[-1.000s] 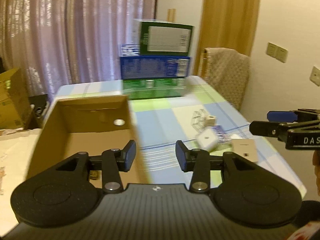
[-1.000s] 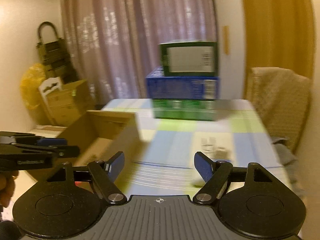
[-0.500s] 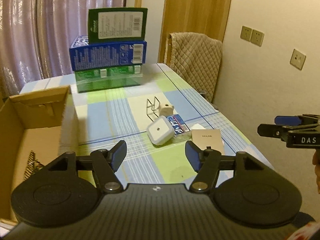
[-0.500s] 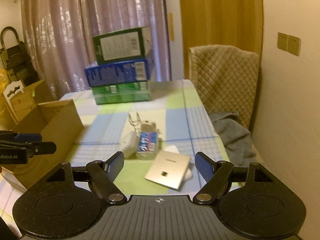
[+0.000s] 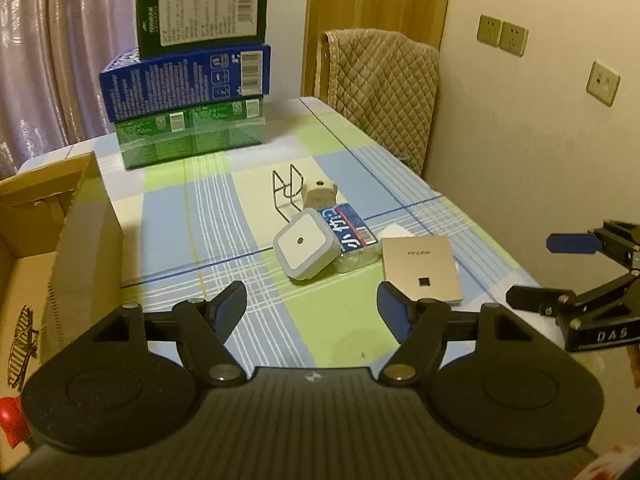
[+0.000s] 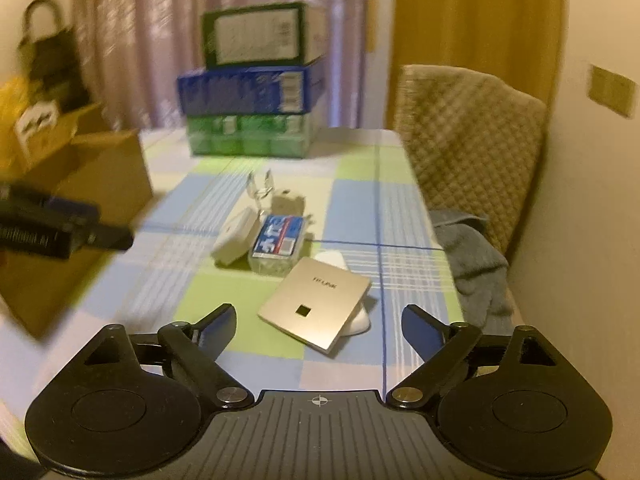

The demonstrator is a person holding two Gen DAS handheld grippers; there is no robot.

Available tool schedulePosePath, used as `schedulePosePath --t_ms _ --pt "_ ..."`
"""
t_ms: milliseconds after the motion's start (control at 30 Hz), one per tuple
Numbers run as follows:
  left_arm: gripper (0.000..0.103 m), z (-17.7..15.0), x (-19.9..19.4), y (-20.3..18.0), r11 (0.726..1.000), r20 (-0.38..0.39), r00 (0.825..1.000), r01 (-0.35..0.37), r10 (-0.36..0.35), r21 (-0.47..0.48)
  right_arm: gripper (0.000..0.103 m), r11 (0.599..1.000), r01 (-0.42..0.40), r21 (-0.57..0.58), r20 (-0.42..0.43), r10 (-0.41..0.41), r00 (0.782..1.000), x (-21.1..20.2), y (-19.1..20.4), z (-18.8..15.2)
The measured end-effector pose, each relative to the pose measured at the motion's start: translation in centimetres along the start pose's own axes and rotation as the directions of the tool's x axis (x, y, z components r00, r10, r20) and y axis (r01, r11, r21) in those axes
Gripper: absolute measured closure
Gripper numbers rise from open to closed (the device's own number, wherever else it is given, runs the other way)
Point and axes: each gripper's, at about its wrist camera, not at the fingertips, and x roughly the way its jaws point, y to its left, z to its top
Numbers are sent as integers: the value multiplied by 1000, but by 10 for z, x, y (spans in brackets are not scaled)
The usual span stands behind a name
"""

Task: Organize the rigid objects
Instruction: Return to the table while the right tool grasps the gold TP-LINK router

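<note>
A small cluster lies mid-table: a white square night light (image 5: 303, 245) (image 6: 235, 236), a blue-labelled clear box (image 5: 349, 232) (image 6: 279, 241), a gold TP-Link panel (image 5: 421, 268) (image 6: 316, 300) lying on a white object (image 6: 358, 316), a beige plug cube (image 5: 319, 193) (image 6: 286, 201) and a wire stand (image 5: 287, 190) (image 6: 260, 186). My left gripper (image 5: 312, 306) is open and empty, short of the night light. My right gripper (image 6: 318, 320) is open and empty, just short of the panel.
An open cardboard box (image 5: 36, 240) (image 6: 80, 184) stands on the left of the checked tablecloth (image 5: 208, 216). Stacked green and blue boxes (image 5: 192, 92) (image 6: 252, 96) stand at the far end. A padded chair (image 5: 384, 80) (image 6: 464, 128) with a grey cloth (image 6: 468, 256) is on the right.
Both grippers have swung right, away from the cardboard box, and closed in on the cluster of small objects. The left jaws have opened wider.
</note>
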Motion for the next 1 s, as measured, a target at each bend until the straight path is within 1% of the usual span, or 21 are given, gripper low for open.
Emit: schedulePosePath --t_ms 100,200,333,400,500,567,633,700,833,933,1000 --pt "34 -1 13 3 1000 -10 1000 0 1 19 13 993 -28 -111 -25 26 999 21 2 -4" --pt "34 -1 25 4 998 -27 1000 7 -5 58 12 976 -57 -208 -54 46 997 40 3 -7" --pt "33 3 39 0 986 -55 998 35 -27 163 11 939 -110 -327 -105 80 991 65 1 -6" --pt "31 6 45 -2 970 -81 996 54 -36 236 10 909 -138 -394 -130 94 987 77 1 -4" --pt "27 13 54 -7 935 -132 990 88 -45 344 8 861 -179 -475 -165 113 980 93 -2 1" --pt "21 19 59 -9 900 -156 987 106 -43 423 7 833 -216 -509 -196 132 972 105 -5 6" --pt "18 25 64 -10 866 -190 980 145 -58 478 6 806 -239 -542 -220 138 966 116 -8 10" --pt "17 30 70 -9 836 -227 971 189 -80 515 5 782 -265 -564 -244 149 958 127 -11 14" --pt "15 34 84 -7 771 -261 959 245 -106 587 4 738 -323 -592 -296 173 939 146 -14 18" --pt "14 37 95 -2 739 -286 950 280 -124 612 3 707 -366 -606 -335 190 923 155 -12 19" --pt "14 39 103 0 715 -299 944 306 -141 628 3 693 -378 -614 -353 187 917 161 -12 19"
